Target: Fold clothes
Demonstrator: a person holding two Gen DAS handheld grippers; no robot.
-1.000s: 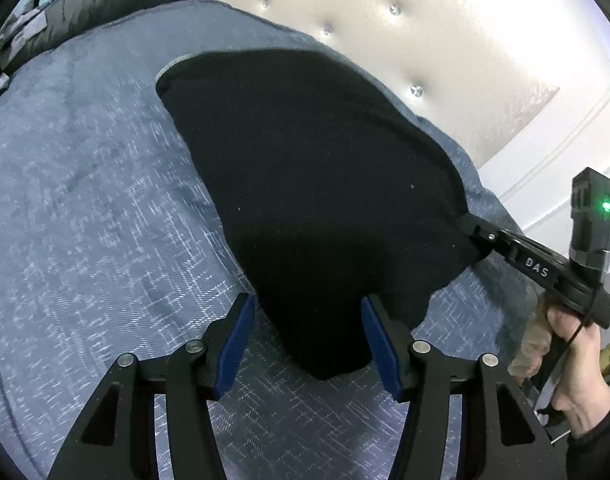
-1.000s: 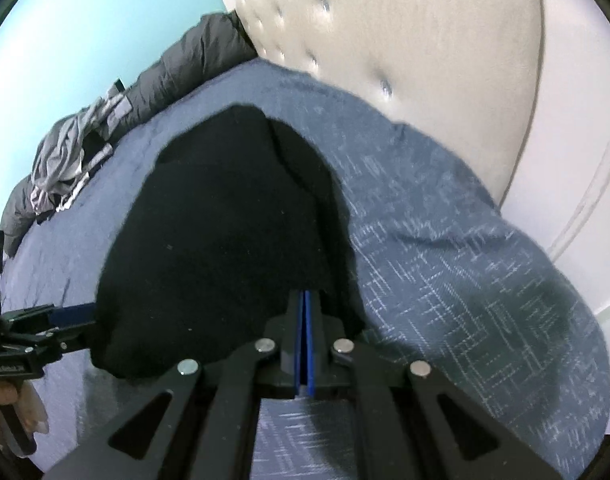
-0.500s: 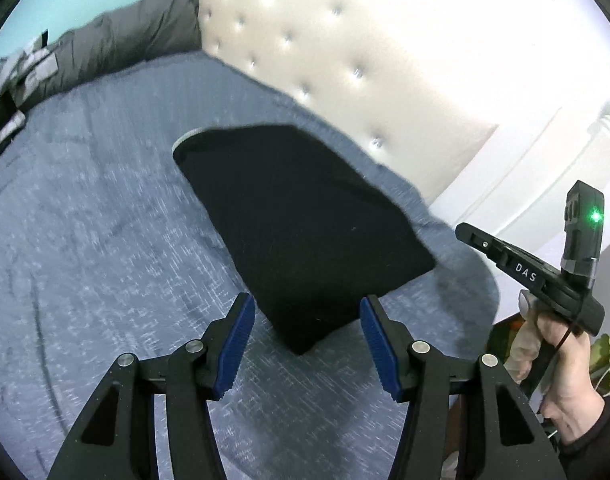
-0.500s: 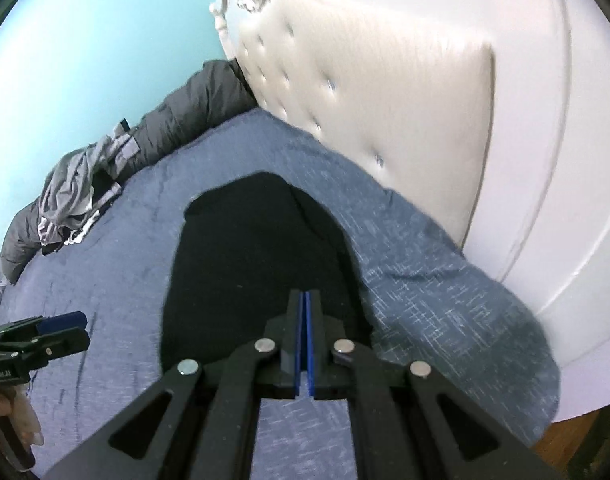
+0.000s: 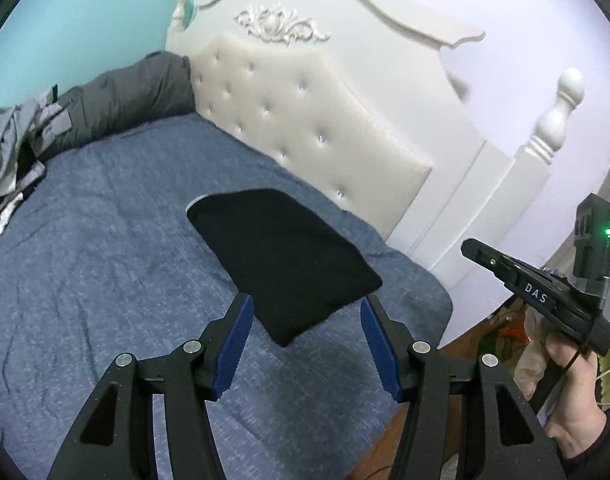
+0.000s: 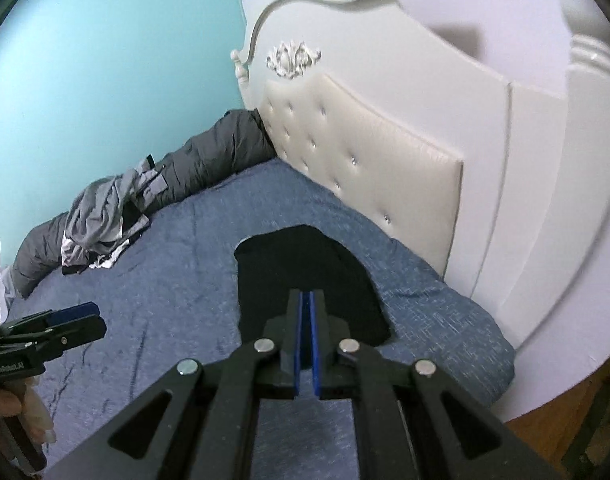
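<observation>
The left gripper [image 5: 303,320] hangs above the bed with its blue-padded fingers [image 5: 233,340] spread wide and nothing between them. Off to its right the right gripper [image 6: 306,312] is held up in a hand [image 5: 573,392], its two blue pads pressed together with only a thin slit showing and no cloth caught in it.

Just ahead of both claws, and below them, a folded black garment [image 5: 283,264] lies flat on the blue bedspread [image 5: 105,240], its near corner showing between the left claw's tips. It sits near the bed's corner, close to the headboard side.

Farther out, to the left of the claws, a rumpled heap of grey clothes [image 6: 101,216] rests along the far edge of the bed against the turquoise wall [image 6: 125,60]. Beyond the garment rises the tufted cream headboard [image 5: 305,120] in its carved white frame [image 5: 345,12].
</observation>
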